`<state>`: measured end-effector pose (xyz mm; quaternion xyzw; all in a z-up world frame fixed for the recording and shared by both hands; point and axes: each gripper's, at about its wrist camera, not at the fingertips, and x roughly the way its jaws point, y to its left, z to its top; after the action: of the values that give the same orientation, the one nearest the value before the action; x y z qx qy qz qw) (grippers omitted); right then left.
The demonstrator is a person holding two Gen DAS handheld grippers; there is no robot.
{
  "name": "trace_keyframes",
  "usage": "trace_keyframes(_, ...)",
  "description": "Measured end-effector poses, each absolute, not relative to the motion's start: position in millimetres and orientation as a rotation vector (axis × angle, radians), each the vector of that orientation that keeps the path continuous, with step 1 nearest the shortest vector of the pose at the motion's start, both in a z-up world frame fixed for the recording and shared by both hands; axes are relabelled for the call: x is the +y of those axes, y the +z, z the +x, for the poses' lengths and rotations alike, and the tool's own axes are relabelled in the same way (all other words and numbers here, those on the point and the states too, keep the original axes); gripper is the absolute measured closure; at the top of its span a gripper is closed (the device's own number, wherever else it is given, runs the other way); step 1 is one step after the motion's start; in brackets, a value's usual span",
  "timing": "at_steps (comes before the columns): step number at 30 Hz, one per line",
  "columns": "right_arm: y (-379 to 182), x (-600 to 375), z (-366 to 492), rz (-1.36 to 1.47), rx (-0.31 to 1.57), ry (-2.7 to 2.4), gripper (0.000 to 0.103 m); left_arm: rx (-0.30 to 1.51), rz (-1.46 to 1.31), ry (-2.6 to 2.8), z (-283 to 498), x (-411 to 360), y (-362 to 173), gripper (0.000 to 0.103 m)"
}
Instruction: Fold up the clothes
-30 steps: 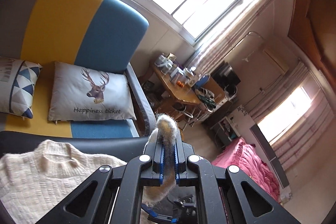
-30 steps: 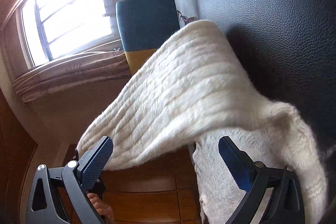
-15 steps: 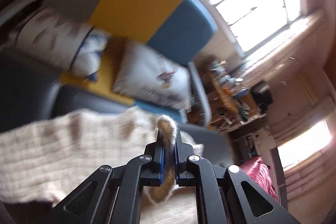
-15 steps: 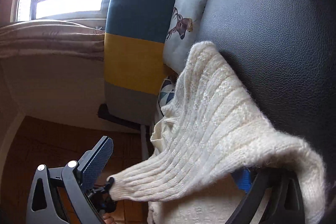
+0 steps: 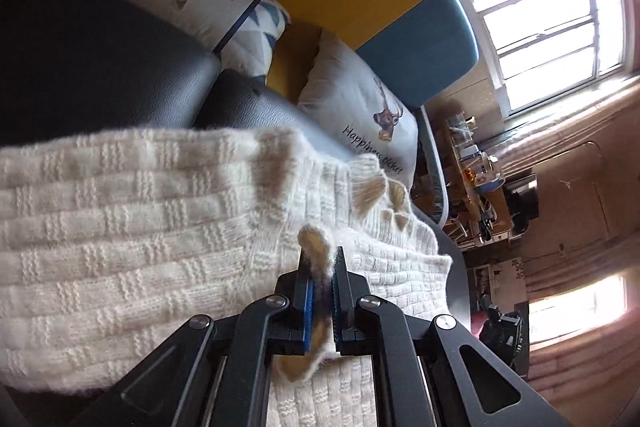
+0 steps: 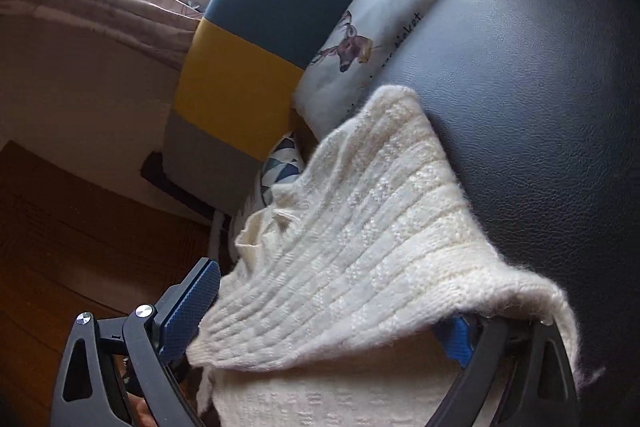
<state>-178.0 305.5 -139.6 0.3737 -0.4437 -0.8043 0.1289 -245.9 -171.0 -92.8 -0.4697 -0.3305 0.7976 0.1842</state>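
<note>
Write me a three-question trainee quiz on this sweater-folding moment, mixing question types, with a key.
1. True or false: the left gripper is shut on a fold of the cream knitted sweater.
2. Multiple choice: the right gripper is A) clamped on the sweater, B) open, with a sweater flap draped over one finger, C) holding a cushion.
3. Fill in: the white cushion behind the sweater carries a printed ____ head.

Key: 1 true; 2 B; 3 deer. The sweater lies on the black leather surface, in front of the yellow-and-teal sofa back.
</note>
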Motion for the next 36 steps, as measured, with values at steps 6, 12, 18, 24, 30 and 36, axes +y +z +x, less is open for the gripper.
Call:
trace_keyframes(6, -127, 302, -163, 1.144, -1.068, -2.400, 0.019, -0.824, -1.482, 2.320, -267, -162, -126, 0.095)
trace_keyframes(12, -110, 301, -145, 1.195, -0.849, -2.419, 0.019, -0.896, -1.475, 2.375, -257, -176, -119, 0.092)
trace_keyframes(18, -91, 298, -127, 1.225, -0.610, -2.437, 0.019, -0.784, -1.275, 2.550, -229, -176, -74, 0.089)
trace_keyframes(24, -81, 263, -160, 1.191, -0.341, -2.480, 0.019, -0.465, -1.295, 2.520, -232, -119, -83, 0.086)
trace_keyframes(30, -123, 274, -178, 1.340, -0.380, -2.495, 0.030, -0.422, -1.344, 2.527, -245, -109, -116, 0.086)
trace_keyframes(36, -109, 289, -170, 1.279, -0.439, -2.533, 0.038, -0.531, -1.325, 2.482, -244, -109, -107, 0.086)
